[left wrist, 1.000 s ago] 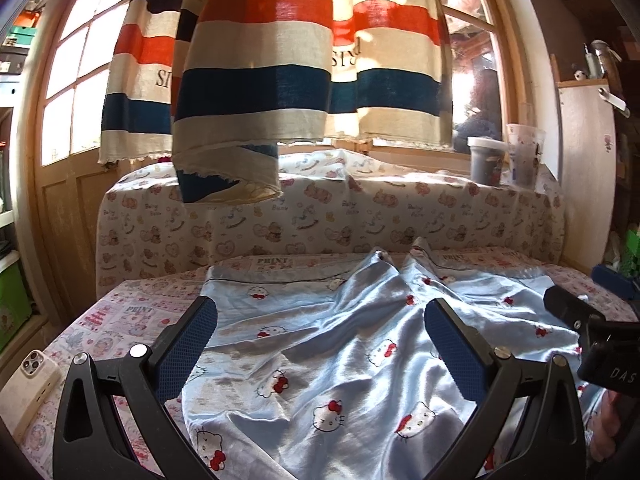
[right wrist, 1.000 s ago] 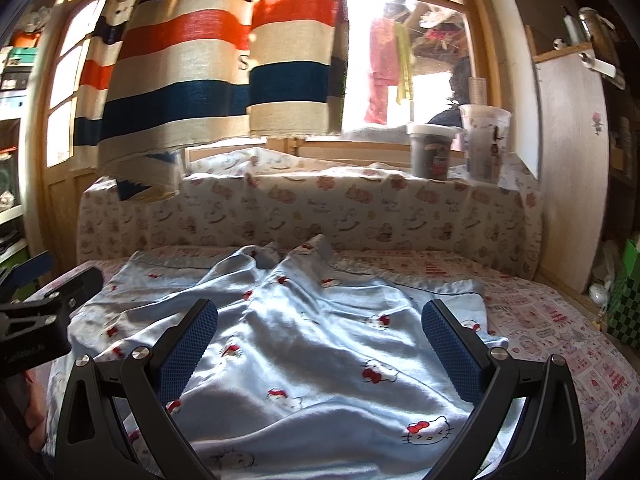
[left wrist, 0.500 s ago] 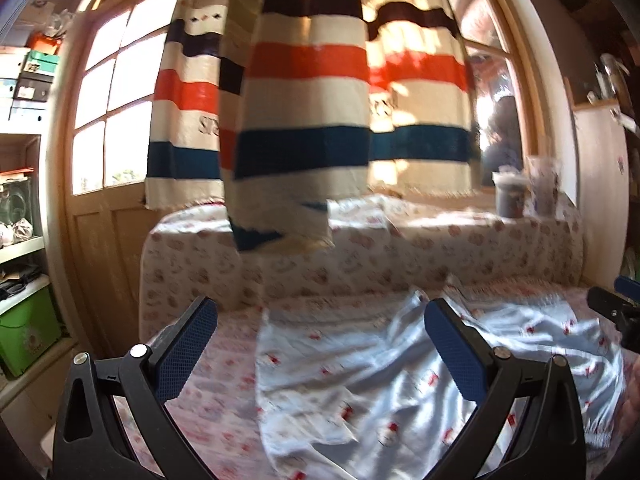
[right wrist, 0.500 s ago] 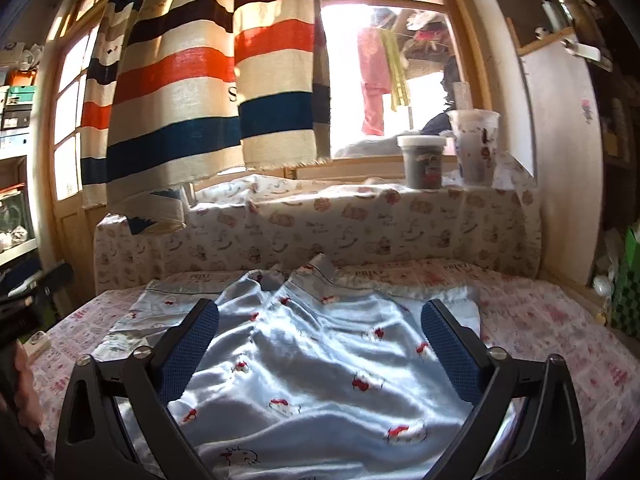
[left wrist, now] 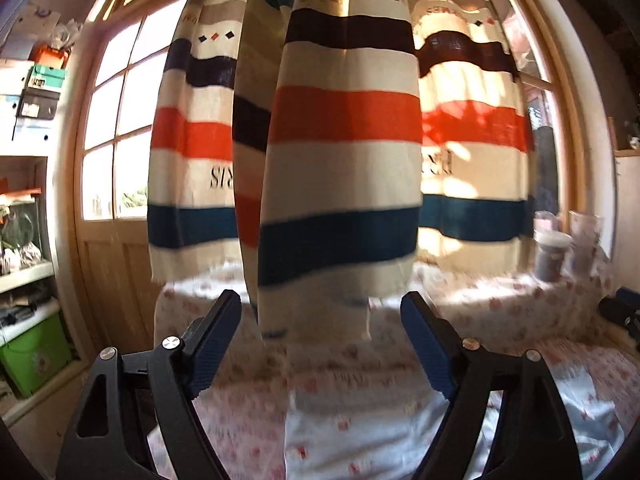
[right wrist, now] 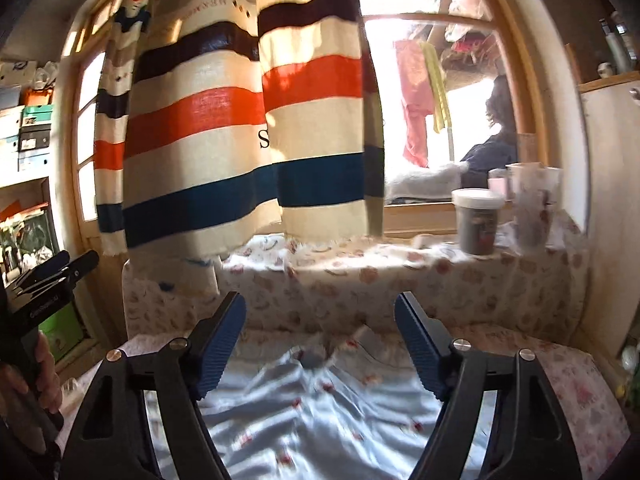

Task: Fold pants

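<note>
The pale blue satin pants (right wrist: pixel 320 408) with small red-and-white cat prints lie spread and wrinkled on the bed. In the left wrist view they show low and blurred (left wrist: pixel 360 432). My left gripper (left wrist: pixel 320 344) is open and empty, raised above the bed's left part and pointing at the curtain. My right gripper (right wrist: pixel 320 344) is open and empty, held above the pants. The left gripper also shows at the left edge of the right wrist view (right wrist: pixel 52 272), held in a hand.
The bed cover (right wrist: pixel 568 396) has a pink print, with a padded backrest (right wrist: pixel 360 280) behind. A striped curtain (left wrist: pixel 340 140) hangs over the window. Cups and a jar (right wrist: pixel 478 220) stand on the sill. Shelves and a green bin (left wrist: pixel 32 352) are on the left.
Both grippers have tilted upward and drawn back from the pants. The left view swung left toward the curtain, so less of the pants shows. Both stay open.
</note>
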The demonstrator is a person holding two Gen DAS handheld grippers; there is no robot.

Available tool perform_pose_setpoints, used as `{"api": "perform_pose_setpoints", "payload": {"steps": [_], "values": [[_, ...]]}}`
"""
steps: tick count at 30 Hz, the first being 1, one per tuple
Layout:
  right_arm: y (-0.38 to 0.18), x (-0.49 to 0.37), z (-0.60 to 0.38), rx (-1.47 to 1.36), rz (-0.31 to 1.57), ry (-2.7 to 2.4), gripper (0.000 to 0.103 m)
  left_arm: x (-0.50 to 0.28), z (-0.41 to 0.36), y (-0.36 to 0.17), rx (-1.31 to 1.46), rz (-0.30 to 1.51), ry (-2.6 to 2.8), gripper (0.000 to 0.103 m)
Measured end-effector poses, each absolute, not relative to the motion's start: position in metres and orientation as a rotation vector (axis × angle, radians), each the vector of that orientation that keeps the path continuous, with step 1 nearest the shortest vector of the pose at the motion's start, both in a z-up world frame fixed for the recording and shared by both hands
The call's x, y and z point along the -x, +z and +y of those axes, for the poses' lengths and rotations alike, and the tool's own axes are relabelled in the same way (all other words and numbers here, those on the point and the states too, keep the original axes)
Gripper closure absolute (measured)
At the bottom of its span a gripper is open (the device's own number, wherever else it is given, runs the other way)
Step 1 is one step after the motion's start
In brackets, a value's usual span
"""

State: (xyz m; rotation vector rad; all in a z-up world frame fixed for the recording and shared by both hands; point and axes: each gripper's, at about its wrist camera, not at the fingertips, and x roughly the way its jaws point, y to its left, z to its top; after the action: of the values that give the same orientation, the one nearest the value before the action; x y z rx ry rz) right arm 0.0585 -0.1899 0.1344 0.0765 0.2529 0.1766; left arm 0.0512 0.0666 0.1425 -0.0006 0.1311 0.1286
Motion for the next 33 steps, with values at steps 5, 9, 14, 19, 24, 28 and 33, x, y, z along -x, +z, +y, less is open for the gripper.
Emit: {"api": "perform_pose_setpoints", "payload": {"steps": [5, 9, 14, 19, 24, 28, 33], "values": [[0.134, -0.152, -0.162, -0.105, 0.430, 0.286, 0.039, -0.113, 0.075, 0.133, -0.012, 0.215, 0.192, 0.022], [0.098, -0.221, -0.133, -0.071, 0.599, 0.345, 0.052, -0.161, 0.105, 0.092, 0.067, 0.404, 0.170, 0.022], [0.053, -0.275, -0.113, -0.039, 0.705, 0.341, 0.052, -0.206, 0.139, 0.037, 0.158, 0.642, 0.151, 0.048], [0.013, -0.317, -0.115, -0.061, 0.784, 0.307, 0.052, -0.226, 0.156, 0.000, 0.198, 0.756, 0.117, 0.048], [-0.015, -0.334, -0.124, -0.070, 0.813, 0.307, 0.049, -0.251, 0.166, -0.033, 0.245, 0.869, 0.114, 0.048], [-0.021, -0.338, -0.131, -0.085, 0.819, 0.320, 0.036, -0.253, 0.172, -0.045, 0.318, 0.896, 0.053, 0.048], [-0.036, -0.345, -0.132, -0.077, 0.876, 0.291, 0.036, -0.254, 0.167, -0.051, 0.285, 0.902, 0.063, 0.048]]}}
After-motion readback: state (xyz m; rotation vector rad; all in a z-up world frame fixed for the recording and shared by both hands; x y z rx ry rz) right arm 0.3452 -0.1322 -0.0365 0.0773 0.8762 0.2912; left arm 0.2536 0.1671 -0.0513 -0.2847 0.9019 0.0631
